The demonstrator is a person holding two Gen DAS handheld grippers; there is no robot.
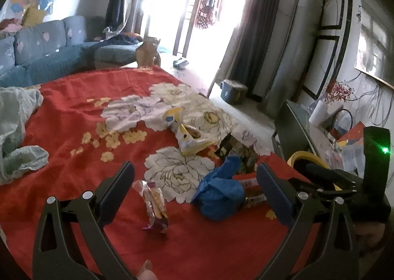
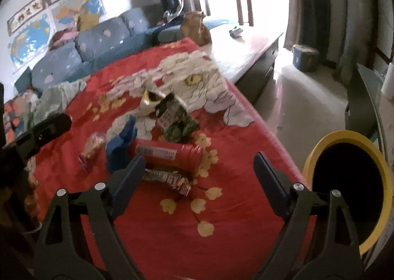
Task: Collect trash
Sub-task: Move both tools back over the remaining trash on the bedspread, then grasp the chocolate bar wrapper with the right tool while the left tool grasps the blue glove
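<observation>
While both the left claw (image 1: 194, 190) and right claw (image 2: 199, 174) gape wide and empty, the right should drop squarely over the red tube (image 2: 170, 154) on the counter (image 2: 157, 235), then carry it to the yellow-rimmed bin (image 2: 349, 186) just beside.

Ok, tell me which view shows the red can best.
The right wrist view: the red can lies on its side between the open fingers, barcode visible. In the left wrist view the blue bag hides it almost entirely.
</observation>
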